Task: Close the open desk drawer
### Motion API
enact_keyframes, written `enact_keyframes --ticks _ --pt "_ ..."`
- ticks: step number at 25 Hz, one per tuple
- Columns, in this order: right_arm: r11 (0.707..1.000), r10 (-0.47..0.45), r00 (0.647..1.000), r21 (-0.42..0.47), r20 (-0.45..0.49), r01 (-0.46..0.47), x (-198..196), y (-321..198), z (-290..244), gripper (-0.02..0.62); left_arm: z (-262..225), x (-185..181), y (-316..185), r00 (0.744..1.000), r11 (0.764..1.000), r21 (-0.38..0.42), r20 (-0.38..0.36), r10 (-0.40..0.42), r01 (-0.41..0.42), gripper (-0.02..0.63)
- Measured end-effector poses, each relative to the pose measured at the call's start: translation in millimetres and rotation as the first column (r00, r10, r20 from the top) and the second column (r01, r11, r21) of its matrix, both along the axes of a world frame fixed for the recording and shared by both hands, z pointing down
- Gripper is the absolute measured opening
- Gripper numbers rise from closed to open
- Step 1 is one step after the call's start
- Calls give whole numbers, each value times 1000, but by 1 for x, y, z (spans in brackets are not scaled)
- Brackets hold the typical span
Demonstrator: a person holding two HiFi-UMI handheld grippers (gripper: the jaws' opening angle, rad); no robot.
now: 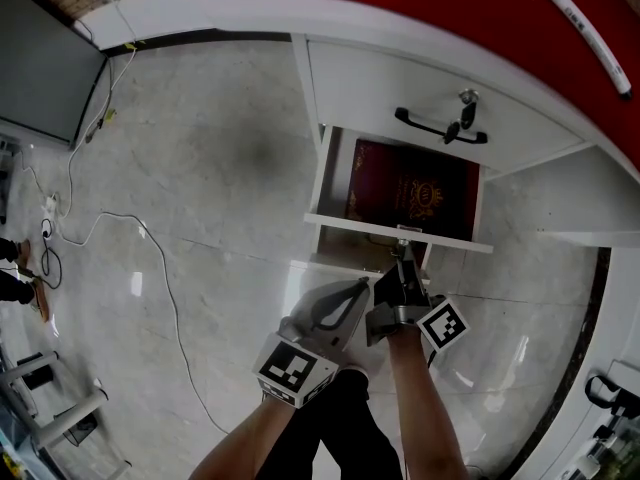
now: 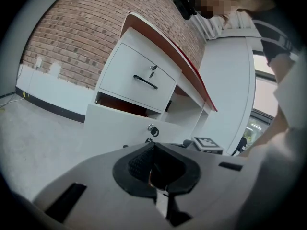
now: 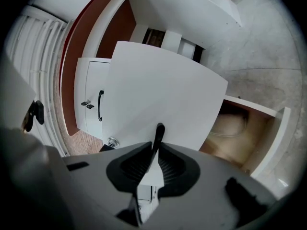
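Marble floor [image 1: 200, 168], right tool [image 1: 403, 260] clamped on drawer handle [image 3: 159, 134], left tool [image 2: 153, 169] closed, empty

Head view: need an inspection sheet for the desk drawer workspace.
Surface: marble floor; red desk top carries a white marker.
Job's things: open drawer holds a dark red book; upper drawer closed, key in its lock; lower drawer also looks open.
Clutter: nothing seen by the drawers.
Tools: right tool shut on the drawer handle; left tool shut, nothing seen in it.
Cables: white cable loops across the floor.
Surroundings: brick wall; dark panel at left.
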State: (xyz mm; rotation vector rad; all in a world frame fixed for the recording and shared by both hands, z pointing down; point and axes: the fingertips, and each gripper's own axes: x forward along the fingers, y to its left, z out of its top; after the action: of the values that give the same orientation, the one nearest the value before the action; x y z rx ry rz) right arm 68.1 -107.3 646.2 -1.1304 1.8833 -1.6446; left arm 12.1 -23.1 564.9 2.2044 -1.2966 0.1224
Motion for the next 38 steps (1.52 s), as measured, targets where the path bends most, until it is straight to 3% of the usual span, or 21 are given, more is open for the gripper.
enact_keyframes --ticks 19,38 --pt "1000 14 1000 12 27 -14 -2 -6 1 46 6 -5 -18 1000 1000 15 -5 16 -15 9" --pt "999 32 999 10 40 -32 -15 -50 2 46 9 -17 -35 1000 1000 31 15 1 -1 9"
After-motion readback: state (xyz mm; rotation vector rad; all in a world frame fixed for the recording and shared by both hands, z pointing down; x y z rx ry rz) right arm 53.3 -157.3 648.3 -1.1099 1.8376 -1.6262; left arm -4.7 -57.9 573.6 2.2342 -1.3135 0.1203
